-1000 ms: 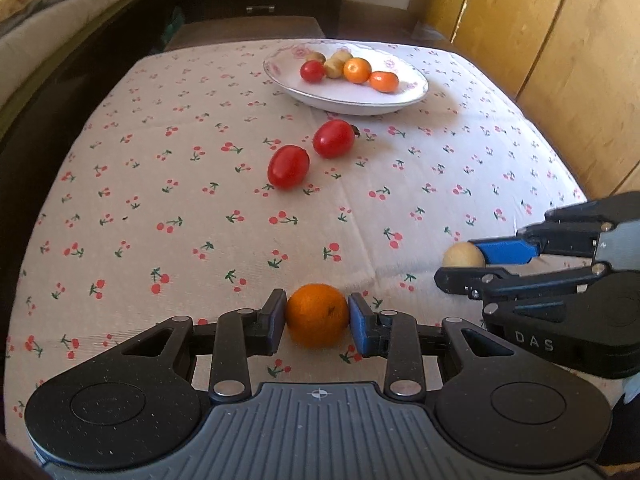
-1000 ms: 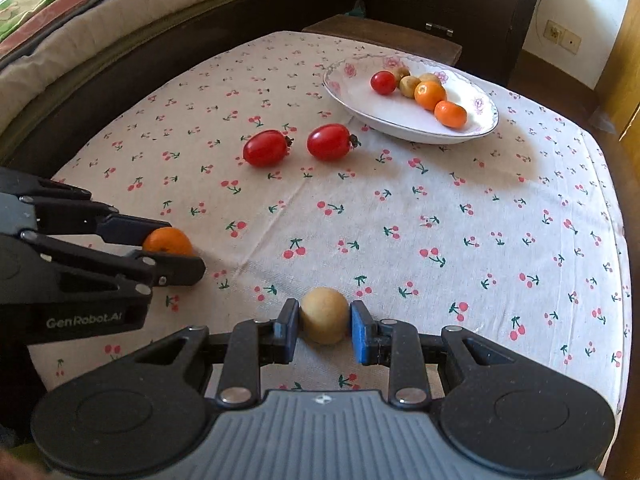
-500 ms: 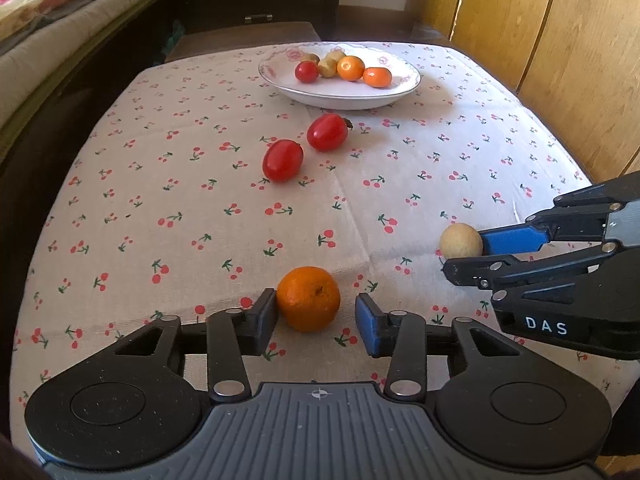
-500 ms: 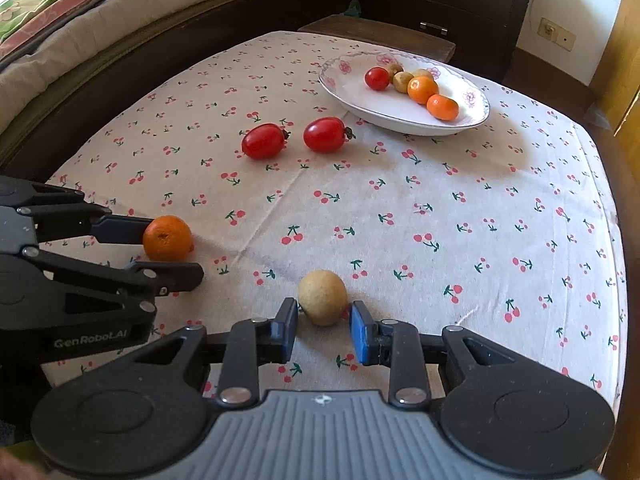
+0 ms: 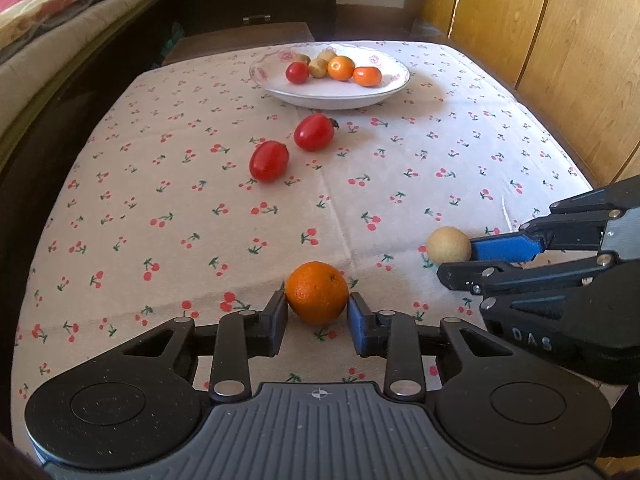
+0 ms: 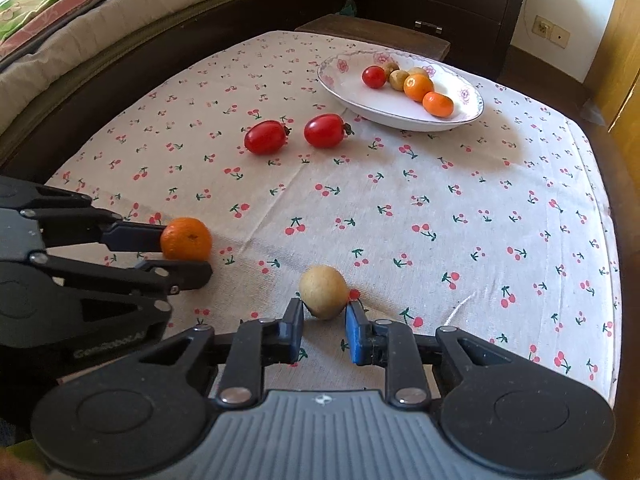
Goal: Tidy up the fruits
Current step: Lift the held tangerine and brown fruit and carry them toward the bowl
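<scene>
Left side: left gripper (image 5: pixel 317 312) sits low on the tablecloth (image 5: pixel 160 208), jaws apart, with the orange (image 5: pixel 317 292) between the tips. The pads look to be just touching or just off its sides — cannot tell which. The orange rests on the cloth, not lifted.

Middle of the table: two red tomatoes (image 5: pixel 269 160) and (image 5: pixel 314 132) lie side by side on the cloth, near the plate but outside it, well apart from both grippers.

Far middle: the white plate (image 5: pixel 340 98) holds a small red tomato (image 5: pixel 297 72), two or three small tan fruits (image 5: pixel 318 66) and two small oranges (image 5: pixel 341 68) and (image 5: pixel 367 76) in a loose row.

Right side: right gripper (image 6: pixel 323 330) is also low on the cloth, jaws apart. The tan round fruit (image 6: pixel 323 291) sits just ahead of the tips, barely between them, on the cloth and not gripped.

Progress, as a judgement — roughly half done. Five or six pieces are on the plate; four are still on the cloth: orange, tan fruit, two tomatoes. If the plate is the goal, what's left is to close on the orange and the tan fruit, carry both over, then fetch the tomatoes. The right gripper likely needs to go a bit further forward before closing.
</scene>
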### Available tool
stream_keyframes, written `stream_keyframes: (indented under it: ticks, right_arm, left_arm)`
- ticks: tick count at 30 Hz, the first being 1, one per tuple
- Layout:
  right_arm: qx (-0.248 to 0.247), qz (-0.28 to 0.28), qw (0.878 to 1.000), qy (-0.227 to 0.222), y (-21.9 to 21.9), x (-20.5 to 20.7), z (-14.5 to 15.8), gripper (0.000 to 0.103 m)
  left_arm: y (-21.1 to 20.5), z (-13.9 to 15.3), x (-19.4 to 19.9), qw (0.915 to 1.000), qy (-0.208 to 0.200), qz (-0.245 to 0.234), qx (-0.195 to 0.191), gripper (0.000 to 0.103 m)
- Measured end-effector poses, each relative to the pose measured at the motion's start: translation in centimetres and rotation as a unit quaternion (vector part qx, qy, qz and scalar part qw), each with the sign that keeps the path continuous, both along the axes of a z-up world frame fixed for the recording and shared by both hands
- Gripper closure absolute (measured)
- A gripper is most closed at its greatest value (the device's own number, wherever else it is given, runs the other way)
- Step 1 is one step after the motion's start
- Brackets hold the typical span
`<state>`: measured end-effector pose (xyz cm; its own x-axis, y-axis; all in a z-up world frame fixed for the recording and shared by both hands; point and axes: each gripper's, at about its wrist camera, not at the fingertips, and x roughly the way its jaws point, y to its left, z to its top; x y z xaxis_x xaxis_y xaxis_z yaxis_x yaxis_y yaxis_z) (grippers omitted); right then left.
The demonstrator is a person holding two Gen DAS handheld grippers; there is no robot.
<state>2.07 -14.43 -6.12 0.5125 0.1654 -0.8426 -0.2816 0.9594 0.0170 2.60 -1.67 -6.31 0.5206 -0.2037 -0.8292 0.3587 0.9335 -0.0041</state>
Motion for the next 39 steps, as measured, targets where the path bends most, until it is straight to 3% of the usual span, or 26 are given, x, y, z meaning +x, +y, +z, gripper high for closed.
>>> stream_keyframes:
  ticks: [10, 15, 21, 28, 39]
  right_arm:
    - [0.004, -0.002, 1.0, -0.017, -0.2, -0.4, 1.8, 0.084]
    - [0.009, -0.002, 1.0, -0.01, -0.4, -0.1, 1.5, 0.084]
    - [0.018, -0.001, 1.0, -0.017, -0.6, 0.2, 1.5, 0.084]
    - [0.039, -0.003, 0.999, -0.018, -1.0, 0.4, 0.8, 0.08]
    - [0.044, 0.003, 0.999, -0.017, -1.9, -0.8, 0.4, 0.074]
  left_arm:
    - [-1.0, 1.1, -0.4, 0.9996, -0.016, 0.004, 0.023, 0.063]
    - [-0.1, 1.6, 0.1, 0.9995, -0.004, 0.028, 0.016, 0.063]
    - [0.2, 0.9, 0.9, 0.9998, -0.002, 0.018, 0.005, 0.063]
    - [1.3, -0.1, 1.7, 0.9995, 0.013, 0.026, -0.014, 0.063]
    - [0.7, -0.4, 1.3, 0.9998, 0.007, 0.017, -0.007, 0.061]
